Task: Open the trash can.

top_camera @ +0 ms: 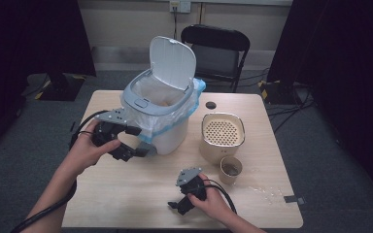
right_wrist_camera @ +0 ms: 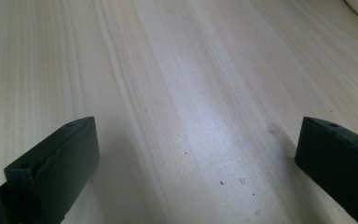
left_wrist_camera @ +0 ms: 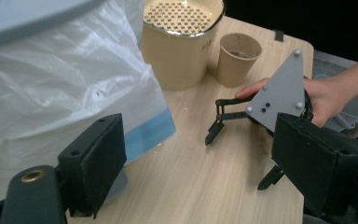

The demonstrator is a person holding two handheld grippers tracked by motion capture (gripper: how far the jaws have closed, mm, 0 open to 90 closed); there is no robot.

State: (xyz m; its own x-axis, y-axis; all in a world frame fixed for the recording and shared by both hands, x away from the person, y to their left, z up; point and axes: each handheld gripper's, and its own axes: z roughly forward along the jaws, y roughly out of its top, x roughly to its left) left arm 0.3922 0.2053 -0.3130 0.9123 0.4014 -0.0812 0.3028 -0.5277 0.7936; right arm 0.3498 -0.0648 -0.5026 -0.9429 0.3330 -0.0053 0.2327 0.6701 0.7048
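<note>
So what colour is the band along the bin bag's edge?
Blue band, clearest in the left gripper view.

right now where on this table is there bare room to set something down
Widest bare patch: the front-left corner of the pale wooden table, left of the right gripper. A smaller one lies at the far right, behind the cream perforated-top container. Crowded between the white plastic-lined bin, that container and the brown paper cup.

I am seeing a cream strainer pot and a paper cup sitting near the desk's right edge, a black chair standing beyond its far edge.
</note>
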